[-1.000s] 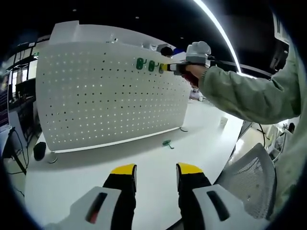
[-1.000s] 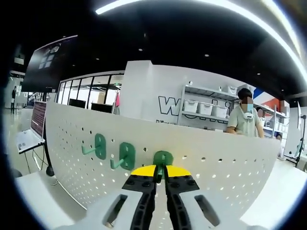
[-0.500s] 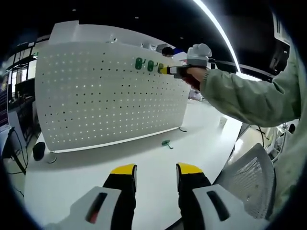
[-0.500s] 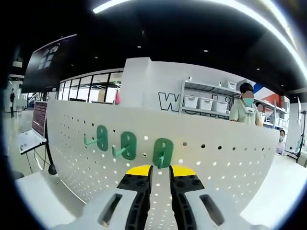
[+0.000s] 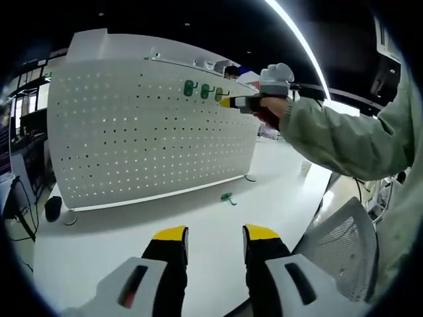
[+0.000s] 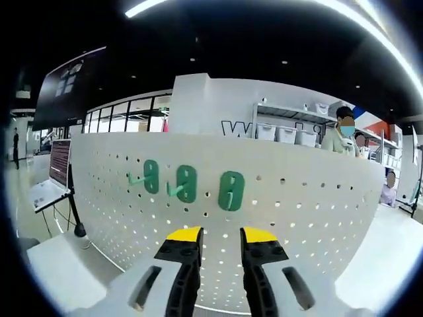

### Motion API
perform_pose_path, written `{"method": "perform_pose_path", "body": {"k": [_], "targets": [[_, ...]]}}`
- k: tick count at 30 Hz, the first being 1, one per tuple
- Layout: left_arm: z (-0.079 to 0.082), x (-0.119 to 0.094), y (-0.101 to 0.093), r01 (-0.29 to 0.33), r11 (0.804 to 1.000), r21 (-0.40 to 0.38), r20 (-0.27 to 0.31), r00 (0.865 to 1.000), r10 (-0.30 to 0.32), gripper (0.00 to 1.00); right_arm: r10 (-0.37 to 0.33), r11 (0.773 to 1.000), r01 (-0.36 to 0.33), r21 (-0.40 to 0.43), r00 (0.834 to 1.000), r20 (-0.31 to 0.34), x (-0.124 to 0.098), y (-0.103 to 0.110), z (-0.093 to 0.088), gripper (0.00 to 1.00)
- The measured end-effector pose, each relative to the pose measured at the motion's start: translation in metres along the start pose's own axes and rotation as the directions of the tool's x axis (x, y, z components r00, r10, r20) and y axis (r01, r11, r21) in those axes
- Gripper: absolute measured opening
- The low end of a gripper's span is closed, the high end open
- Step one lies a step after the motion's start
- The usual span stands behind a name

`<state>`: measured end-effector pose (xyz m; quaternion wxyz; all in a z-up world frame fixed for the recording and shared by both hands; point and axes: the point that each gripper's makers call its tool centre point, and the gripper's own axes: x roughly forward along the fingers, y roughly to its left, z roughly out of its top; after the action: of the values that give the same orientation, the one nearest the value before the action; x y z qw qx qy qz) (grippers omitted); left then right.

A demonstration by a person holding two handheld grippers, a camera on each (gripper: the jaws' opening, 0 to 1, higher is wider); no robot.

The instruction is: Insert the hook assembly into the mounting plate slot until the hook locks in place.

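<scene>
Three green hooks hang in a row near the top of the white pegboard (image 6: 310, 211); the rightmost green hook (image 6: 230, 191) sits just above and ahead of my right gripper (image 6: 221, 236), which is open and holds nothing. In the left gripper view the same pegboard (image 5: 132, 132) stands upright on the table, with the hooks (image 5: 203, 90) near its top right and the right gripper (image 5: 228, 102) just off them. One more green hook (image 5: 229, 197) lies on the table at the board's foot. My left gripper (image 5: 213, 233) is open, low over the table.
A person's sleeve (image 5: 344, 139) reaches across the right of the left gripper view. A mesh chair back (image 5: 344, 244) stands at the table's right edge. A laptop (image 6: 49, 178) sits on a stand to the left; people stand by shelves (image 6: 291, 135) behind the board.
My right gripper let go of the third hook, opened and drew back from the board; the hook stays on the board. The left gripper has not moved.
</scene>
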<state>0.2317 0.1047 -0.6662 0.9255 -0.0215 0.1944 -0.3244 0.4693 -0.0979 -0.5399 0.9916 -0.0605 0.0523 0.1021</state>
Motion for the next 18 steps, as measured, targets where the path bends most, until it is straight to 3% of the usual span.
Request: {"method": "perform_pose_path", "body": {"k": [18], "targets": [[0.0, -0.003, -0.007, 0.006, 1.0, 0.005, 0.004, 1.0, -0.006, 0.34, 0.046, 0.999, -0.044, 0.028, 0.997, -0.063, -0.019, 0.014, -0.029, 0.33]]}}
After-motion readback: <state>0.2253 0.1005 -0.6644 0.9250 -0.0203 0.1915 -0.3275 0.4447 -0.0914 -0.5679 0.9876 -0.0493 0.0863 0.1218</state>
